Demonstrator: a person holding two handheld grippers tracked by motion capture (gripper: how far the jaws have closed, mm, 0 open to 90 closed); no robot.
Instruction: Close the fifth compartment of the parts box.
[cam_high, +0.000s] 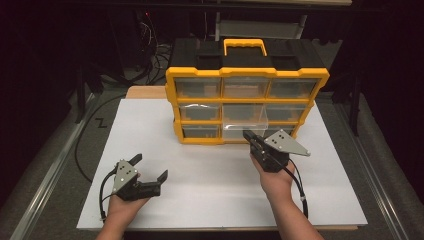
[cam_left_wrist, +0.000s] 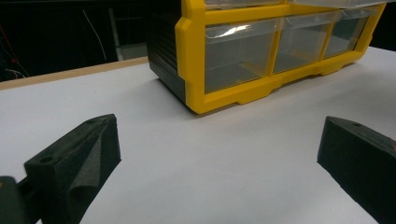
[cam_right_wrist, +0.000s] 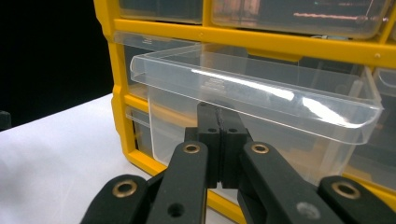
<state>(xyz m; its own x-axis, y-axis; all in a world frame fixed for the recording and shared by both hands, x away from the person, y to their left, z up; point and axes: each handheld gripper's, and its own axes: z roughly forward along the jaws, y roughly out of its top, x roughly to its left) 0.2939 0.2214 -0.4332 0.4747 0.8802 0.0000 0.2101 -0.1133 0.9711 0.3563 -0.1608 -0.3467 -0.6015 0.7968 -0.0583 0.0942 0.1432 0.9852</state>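
Right gripper view: right claw pinches clear drawer

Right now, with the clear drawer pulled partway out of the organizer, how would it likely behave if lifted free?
The clear drawer looks thin-walled and empty, so probably light. Its glossy plastic may slip in the right gripper, whose jaws pinch a small spot at its front. Held there, it would likely sag or tilt once clear of the yellow organizer.

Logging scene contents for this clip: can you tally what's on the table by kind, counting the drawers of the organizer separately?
Yellow and black organizer cabinet: 1
Clear drawers in its front grid: 9, including the pulled-out drawer in the middle column
Handheld grippers: 2, left gripper and right gripper
White table board: 1
Total: 13
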